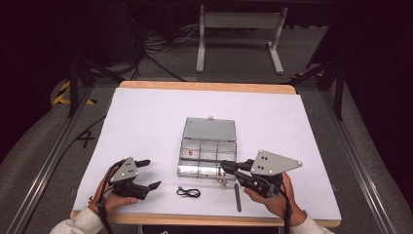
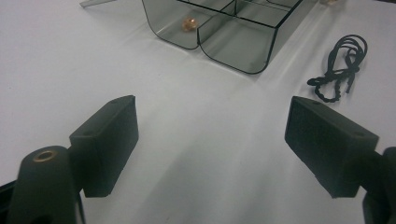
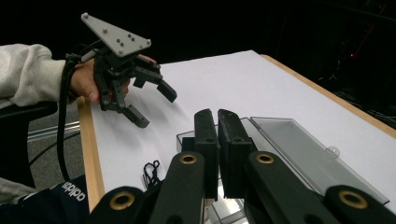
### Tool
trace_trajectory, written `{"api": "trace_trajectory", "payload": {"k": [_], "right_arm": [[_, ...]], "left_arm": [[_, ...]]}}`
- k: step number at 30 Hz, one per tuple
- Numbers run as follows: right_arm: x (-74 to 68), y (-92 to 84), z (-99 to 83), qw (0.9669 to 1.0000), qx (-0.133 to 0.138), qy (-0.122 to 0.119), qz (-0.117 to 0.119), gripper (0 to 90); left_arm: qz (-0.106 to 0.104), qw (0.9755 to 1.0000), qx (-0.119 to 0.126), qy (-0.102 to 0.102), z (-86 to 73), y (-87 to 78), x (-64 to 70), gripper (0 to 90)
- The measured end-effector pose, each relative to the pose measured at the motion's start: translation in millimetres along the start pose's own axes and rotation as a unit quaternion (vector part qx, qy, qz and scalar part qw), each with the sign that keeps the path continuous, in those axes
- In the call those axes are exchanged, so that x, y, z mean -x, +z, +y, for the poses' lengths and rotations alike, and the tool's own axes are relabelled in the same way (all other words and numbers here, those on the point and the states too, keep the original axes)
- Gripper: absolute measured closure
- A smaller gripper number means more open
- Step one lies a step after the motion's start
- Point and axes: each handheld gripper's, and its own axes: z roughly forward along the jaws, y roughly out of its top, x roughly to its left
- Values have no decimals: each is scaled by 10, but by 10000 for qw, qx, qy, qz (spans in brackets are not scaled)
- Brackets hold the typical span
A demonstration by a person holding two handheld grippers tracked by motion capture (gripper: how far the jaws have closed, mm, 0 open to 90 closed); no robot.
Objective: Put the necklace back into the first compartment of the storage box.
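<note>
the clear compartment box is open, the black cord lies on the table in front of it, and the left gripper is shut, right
Not quite: the left gripper is open, its fingers standing wide apart in the left gripper view. The clear compartment box is indeed open, and the black cord lies in front of it.

Small gold trinket [image 1: 222,182] on white table, touching open clear compartment box's [image 1: 208,152] front.

Compartment box [image 1: 208,156] mid-worktop [image 1: 146,117], lid [image 1: 210,128] open behind it, bead [image 1: 191,151] in a left compartment, cord [image 1: 188,192] before the box, rod [image 1: 237,197] right of cord.
</note>
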Motion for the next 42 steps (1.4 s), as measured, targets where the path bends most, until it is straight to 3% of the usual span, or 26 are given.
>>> {"api": "trace_trajectory", "payload": {"k": [15, 42], "right_arm": [[59, -35, 222, 9998, 169, -91, -97, 874], [270, 123, 625, 9987, 312, -219, -340, 875]], "left_arm": [[1, 10000, 24, 7, -3, -8, 0, 183], [-23, 10000, 40, 11, -5, -11, 1, 182]]}}
